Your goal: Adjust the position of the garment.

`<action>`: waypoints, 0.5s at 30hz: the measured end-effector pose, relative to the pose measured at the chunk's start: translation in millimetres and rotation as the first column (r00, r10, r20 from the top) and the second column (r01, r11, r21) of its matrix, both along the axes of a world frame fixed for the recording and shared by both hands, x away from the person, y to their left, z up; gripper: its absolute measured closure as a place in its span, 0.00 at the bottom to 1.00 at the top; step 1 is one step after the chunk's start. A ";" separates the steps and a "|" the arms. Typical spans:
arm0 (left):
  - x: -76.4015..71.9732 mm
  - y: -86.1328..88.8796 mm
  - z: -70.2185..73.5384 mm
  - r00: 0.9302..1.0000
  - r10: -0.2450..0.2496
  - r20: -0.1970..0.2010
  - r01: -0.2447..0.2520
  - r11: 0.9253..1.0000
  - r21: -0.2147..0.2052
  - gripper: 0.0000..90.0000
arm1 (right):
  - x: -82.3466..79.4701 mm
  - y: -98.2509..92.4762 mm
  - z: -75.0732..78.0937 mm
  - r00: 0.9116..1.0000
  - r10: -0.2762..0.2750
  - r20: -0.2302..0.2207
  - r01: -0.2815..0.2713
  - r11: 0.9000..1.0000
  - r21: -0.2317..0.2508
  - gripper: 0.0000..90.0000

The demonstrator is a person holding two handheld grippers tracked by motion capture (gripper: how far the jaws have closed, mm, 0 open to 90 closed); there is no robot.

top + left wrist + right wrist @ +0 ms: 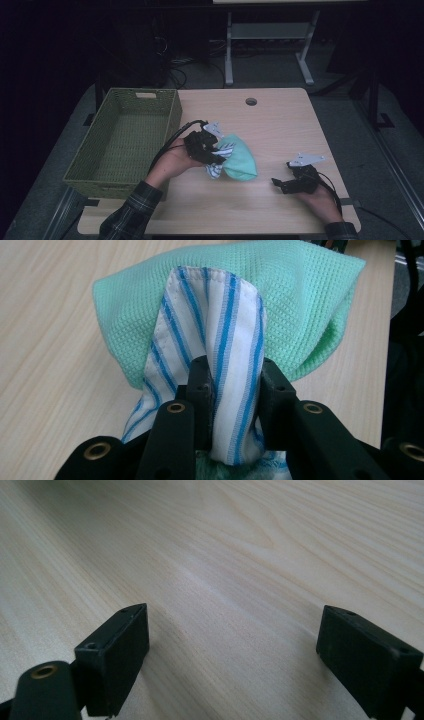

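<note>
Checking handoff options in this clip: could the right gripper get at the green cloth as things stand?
Probably yes. The right gripper is open and empty above bare table, and nothing lies between it and the green cloth. The left gripper pinches the striped cloth on the far side.

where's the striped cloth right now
In the high view the striped cloth is near the table's middle, pinched by the left gripper against the green cloth, just right of the basket.

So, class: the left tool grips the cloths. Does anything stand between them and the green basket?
Nothing visible does. The left tool holds the striped cloth with the green cloth just right of the basket; only its near wall must be cleared. The right tool rests apart, open.
</note>
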State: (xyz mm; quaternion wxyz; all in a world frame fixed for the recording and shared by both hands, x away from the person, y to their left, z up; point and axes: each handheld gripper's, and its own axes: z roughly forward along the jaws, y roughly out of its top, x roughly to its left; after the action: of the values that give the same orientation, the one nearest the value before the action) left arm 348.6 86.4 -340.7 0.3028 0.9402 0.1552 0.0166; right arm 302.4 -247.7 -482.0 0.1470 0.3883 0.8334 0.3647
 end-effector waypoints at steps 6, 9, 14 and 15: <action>2.2 7.8 12.8 1.000 0.007 0.019 -0.007 1.000 0.013 0.80 | 0.0 0.1 -0.1 1.000 0.000 0.001 0.000 1.000 0.001 0.15; 2.5 11.0 18.5 1.000 0.015 0.027 -0.016 1.000 0.014 0.79 | 0.0 0.1 -0.1 1.000 0.000 0.001 0.000 1.000 0.001 0.15; 4.1 18.5 28.3 0.999 0.032 0.037 -0.032 0.999 0.013 0.79 | 0.0 0.1 -0.1 1.000 0.000 0.001 0.000 1.000 0.001 0.15; 4.6 20.3 30.2 0.999 0.030 0.043 -0.031 0.999 0.018 0.79 | 0.1 0.0 -0.1 1.000 0.000 0.002 0.000 1.000 0.000 0.15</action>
State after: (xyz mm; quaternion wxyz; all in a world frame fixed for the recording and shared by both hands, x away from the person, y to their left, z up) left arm 353.2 106.7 -310.5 0.2970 0.9399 0.1629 0.0426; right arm 302.4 -247.6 -482.1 0.1477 0.3880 0.8332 0.3653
